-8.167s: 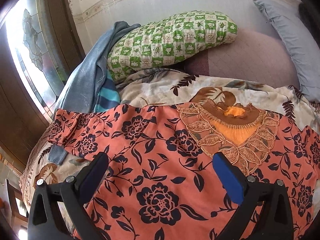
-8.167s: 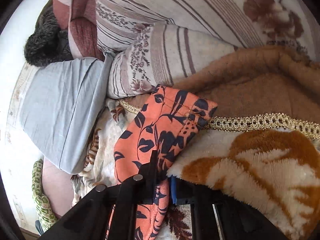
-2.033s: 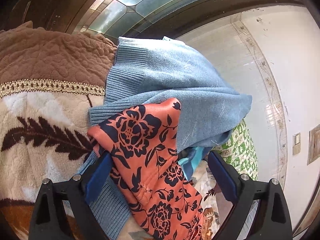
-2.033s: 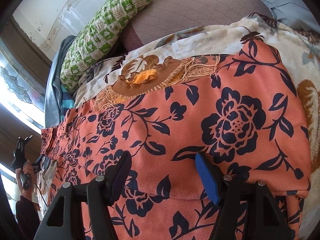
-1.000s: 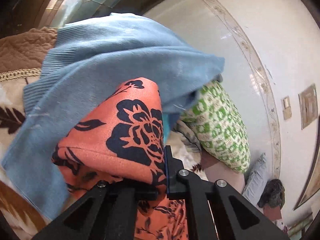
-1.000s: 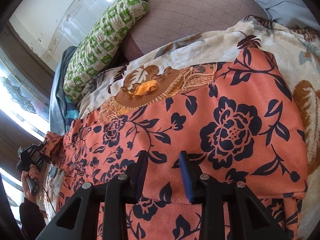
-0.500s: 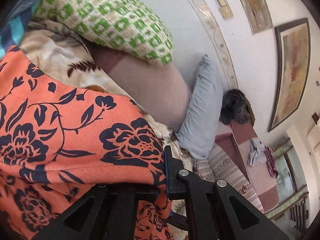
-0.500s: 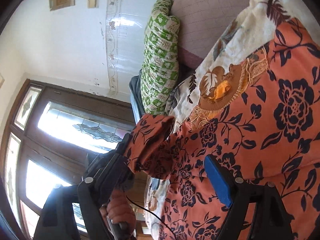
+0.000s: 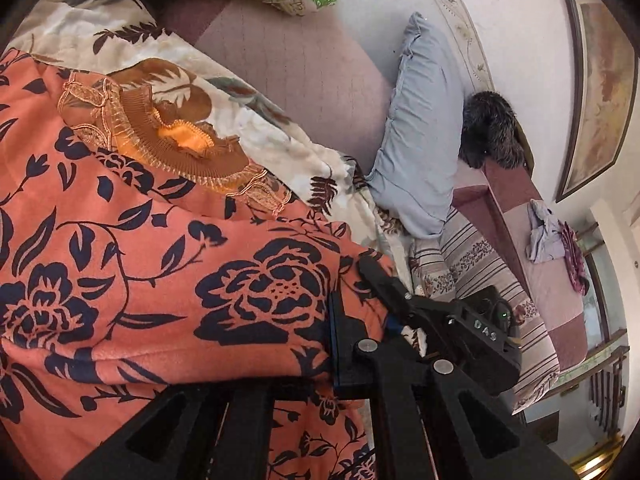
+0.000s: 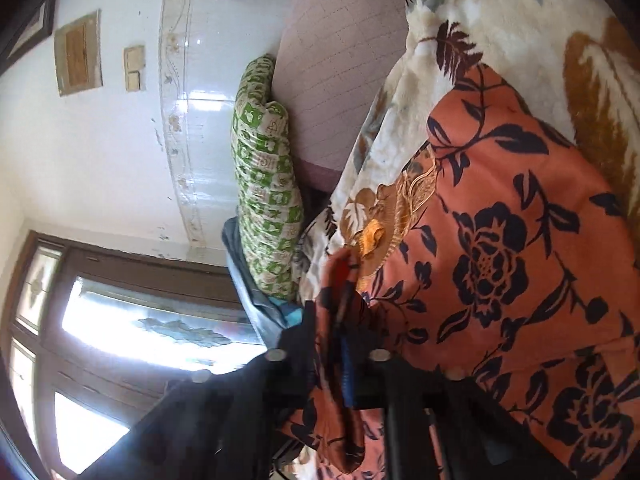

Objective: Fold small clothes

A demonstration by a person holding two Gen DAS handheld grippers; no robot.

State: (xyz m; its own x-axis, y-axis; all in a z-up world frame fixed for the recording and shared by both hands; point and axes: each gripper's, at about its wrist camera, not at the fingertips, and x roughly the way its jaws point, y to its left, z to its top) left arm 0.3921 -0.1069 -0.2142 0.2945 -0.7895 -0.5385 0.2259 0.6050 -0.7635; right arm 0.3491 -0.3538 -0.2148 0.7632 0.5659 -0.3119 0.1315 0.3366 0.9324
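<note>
An orange garment with dark flowers (image 9: 160, 280) and a brown lace collar (image 9: 168, 136) lies on the bed. My left gripper (image 9: 334, 320) pinches a fold of it carried over the garment's body. Its jaws are opening by a hair, with the cloth still between the pads. My right gripper (image 9: 384, 292) meets it from the right at the same fold. In the right wrist view the right gripper (image 10: 340, 344) is rolled on its side. Its jaws are closing on a bunched strip of the garment (image 10: 500, 260), and the pads press on it.
A floral fleece blanket (image 9: 120, 40) covers the bed under the garment. A green checked pillow (image 10: 264, 184) and a blue sweater (image 10: 248, 300) lie by the wall and window (image 10: 140, 320). A grey-blue pillow (image 9: 424, 128) and striped bedding (image 9: 480, 264) are at the far side.
My left gripper swept from the blue sweater across the garment, bringing the sleeve fold over. My right gripper rolled, opened wide, then closed on that fold beside the left gripper.
</note>
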